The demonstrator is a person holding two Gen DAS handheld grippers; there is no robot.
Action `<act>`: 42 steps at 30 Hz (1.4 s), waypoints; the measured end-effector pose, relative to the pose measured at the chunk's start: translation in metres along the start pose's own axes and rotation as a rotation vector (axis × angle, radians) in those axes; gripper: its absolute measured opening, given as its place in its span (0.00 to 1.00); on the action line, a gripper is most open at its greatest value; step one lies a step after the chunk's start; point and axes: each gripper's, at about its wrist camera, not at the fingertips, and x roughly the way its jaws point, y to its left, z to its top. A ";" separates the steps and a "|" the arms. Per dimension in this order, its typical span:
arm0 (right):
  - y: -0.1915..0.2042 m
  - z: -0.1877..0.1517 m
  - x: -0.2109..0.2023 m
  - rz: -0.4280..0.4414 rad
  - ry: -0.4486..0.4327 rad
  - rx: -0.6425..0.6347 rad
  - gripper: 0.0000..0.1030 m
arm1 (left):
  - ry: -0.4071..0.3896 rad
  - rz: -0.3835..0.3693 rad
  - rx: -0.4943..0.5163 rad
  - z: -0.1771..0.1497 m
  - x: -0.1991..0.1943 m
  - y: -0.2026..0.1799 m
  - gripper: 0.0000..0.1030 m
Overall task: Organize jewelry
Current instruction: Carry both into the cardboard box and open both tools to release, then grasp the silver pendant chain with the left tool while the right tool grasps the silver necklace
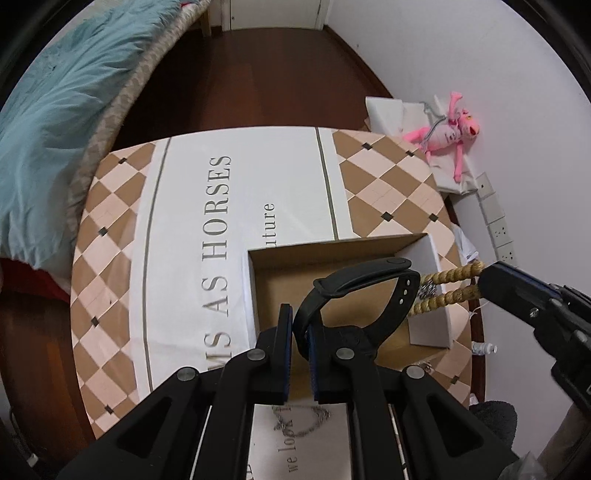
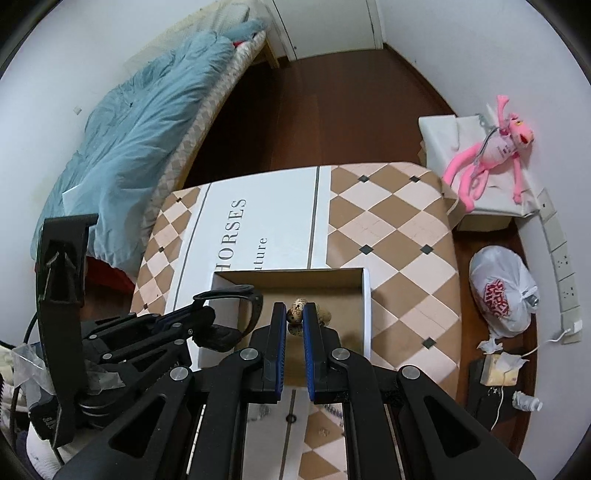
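- The left gripper (image 1: 300, 328) pinched a black watch band (image 1: 354, 288), its loop raised above the open cardboard box (image 1: 280, 273).
- The right gripper (image 2: 294, 317) clamped a tan beaded bracelet (image 2: 297, 314) over the same box.
- The box sat on a checkered tablecloth (image 1: 110, 221).
- A pink plush toy (image 2: 491, 155) lay beyond the table.

I'm seeing a dark wood floor (image 2: 332, 110) running up the centre, white walls (image 2: 480, 48) curving round both sides. A bed with a teal duvet (image 2: 140, 140) is filling the upper left. A white door (image 2: 325, 26) is sitting top centre. Wall sockets (image 2: 563, 258) are lining the right edge, a pink plush toy (image 2: 495, 147) lying upper right.
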 end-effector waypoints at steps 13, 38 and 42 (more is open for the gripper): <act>-0.038 -0.004 0.032 -0.039 0.126 0.050 0.66 | -0.064 0.091 -0.062 0.013 -0.010 0.012 0.93; -0.019 -0.063 0.005 -0.341 -0.039 -0.038 0.96 | -0.215 0.204 -0.071 -0.063 -0.034 0.002 0.99; -0.008 -0.070 -0.027 -0.353 -0.100 -0.050 0.96 | -0.266 0.206 -0.083 -0.074 -0.059 -0.005 0.99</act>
